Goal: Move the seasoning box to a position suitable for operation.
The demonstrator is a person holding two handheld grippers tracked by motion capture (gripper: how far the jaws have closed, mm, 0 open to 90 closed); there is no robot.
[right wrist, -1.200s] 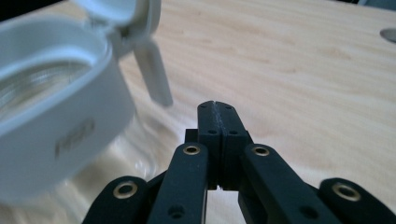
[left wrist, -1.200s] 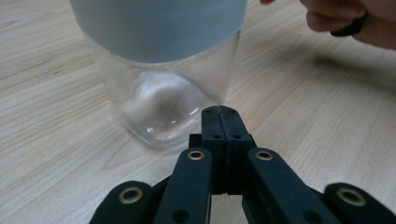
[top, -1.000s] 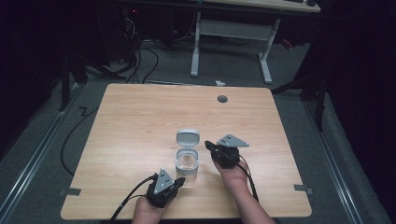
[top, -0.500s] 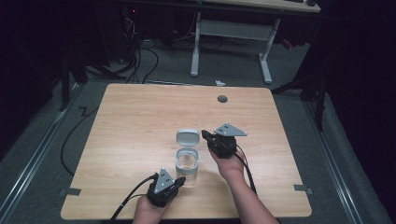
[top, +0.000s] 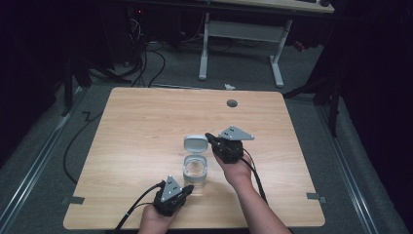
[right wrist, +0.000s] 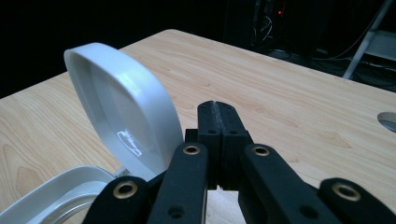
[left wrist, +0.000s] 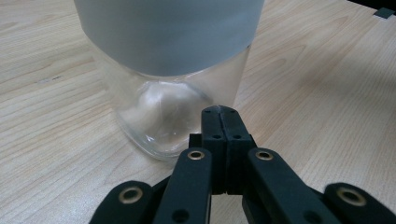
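Note:
A clear jar with a white rim stands on the wooden table, its white hinged lid flipped up and open behind it. My left gripper is shut and holds nothing; its tips rest at the jar's near base. In the left gripper view the jar rises just beyond the closed jaws of the left gripper. My right gripper is shut and holds nothing, its tips at the lid's right edge. The right gripper view shows the lid standing just left of the right gripper, above the jar's rim.
A round cable hole sits near the table's far edge. Tape marks lie at the front corners. Beyond the table stand a white desk frame and floor cables.
My right gripper has moved a little left and away from the person, up to the open lid's edge. The left gripper, jar and lid have stayed put.

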